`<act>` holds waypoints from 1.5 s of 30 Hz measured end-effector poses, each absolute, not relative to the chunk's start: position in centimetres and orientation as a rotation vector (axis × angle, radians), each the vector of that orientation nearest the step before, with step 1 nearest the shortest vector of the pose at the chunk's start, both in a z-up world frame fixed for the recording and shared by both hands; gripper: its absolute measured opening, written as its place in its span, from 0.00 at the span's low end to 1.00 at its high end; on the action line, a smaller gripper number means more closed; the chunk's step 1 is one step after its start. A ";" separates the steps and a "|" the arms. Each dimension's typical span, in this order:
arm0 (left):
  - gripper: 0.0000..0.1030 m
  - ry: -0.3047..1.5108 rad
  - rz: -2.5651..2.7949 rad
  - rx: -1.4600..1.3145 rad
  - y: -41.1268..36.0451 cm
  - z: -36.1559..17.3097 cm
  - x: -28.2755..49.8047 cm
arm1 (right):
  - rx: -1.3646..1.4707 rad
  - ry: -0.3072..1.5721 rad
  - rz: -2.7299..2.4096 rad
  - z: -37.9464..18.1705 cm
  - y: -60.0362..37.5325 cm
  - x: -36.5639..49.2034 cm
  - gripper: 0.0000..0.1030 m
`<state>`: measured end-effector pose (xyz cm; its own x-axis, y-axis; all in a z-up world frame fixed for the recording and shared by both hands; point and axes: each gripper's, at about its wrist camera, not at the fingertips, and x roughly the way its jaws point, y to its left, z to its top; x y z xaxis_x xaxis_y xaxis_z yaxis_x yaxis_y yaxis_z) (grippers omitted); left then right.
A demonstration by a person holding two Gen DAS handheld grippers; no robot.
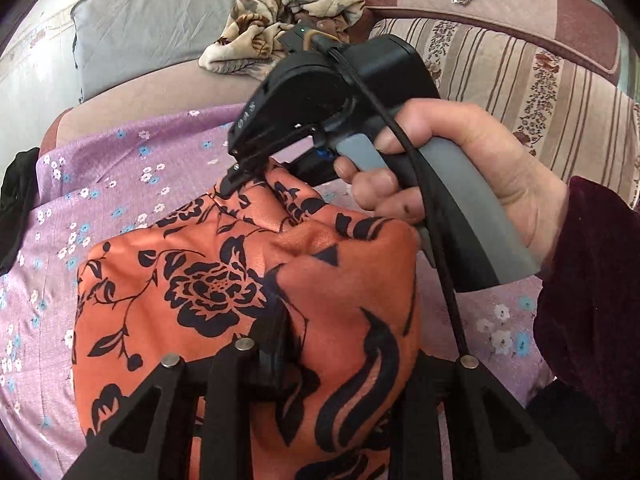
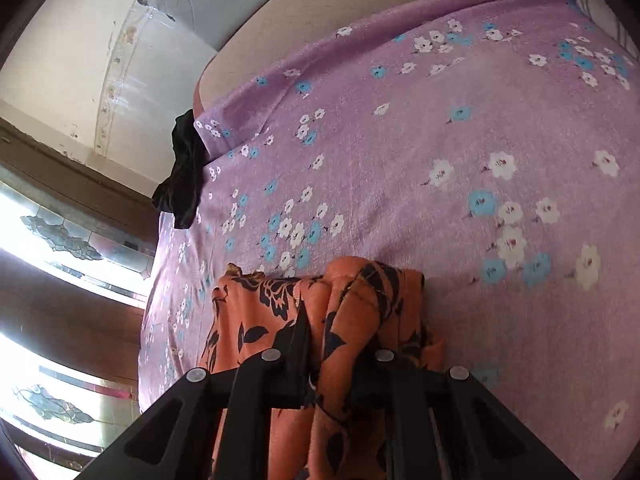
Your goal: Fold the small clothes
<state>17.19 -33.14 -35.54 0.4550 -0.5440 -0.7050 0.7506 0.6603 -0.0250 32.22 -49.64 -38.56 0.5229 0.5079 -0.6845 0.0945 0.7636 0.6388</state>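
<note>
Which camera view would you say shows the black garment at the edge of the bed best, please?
The right wrist view: the black garment hangs in full over the edge of the purple floral blanket, unobstructed. The left wrist view catches it only at the frame's left border, darker and distorted.

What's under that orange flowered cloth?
The orange cloth lies on a purple flowered sheet, which shows all around it. Whatever is directly beneath the cloth is covered; both grippers' jaws pinch its edges.

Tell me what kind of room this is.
Probably a bedroom at home: a purple floral bedspread, a grey pillow and a heap of patterned clothes behind the orange garment.
</note>
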 end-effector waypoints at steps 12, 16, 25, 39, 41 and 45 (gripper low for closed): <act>0.65 0.707 -0.880 0.241 -24.4 -31.6 15.1 | 0.731 0.983 0.177 -38.7 -53.2 29.7 0.23; 0.65 0.660 -0.762 0.188 -19.0 -30.5 16.6 | 0.726 0.839 0.177 -34.3 -51.8 25.3 0.23; 0.66 0.803 -0.612 0.208 -17.2 -35.5 20.9 | 0.609 0.905 0.170 -35.2 -41.5 19.7 0.21; 0.68 0.861 -0.554 0.132 -15.1 -37.2 19.9 | 0.584 1.057 -0.059 -39.0 -42.3 11.6 0.16; 0.68 0.830 -0.552 0.134 -14.9 -36.6 19.4 | 0.608 1.027 -0.036 -37.9 -42.5 12.1 0.21; 0.68 0.775 -0.548 0.157 -15.1 -35.8 19.2 | 0.564 0.950 -0.024 -35.2 -42.1 14.8 0.21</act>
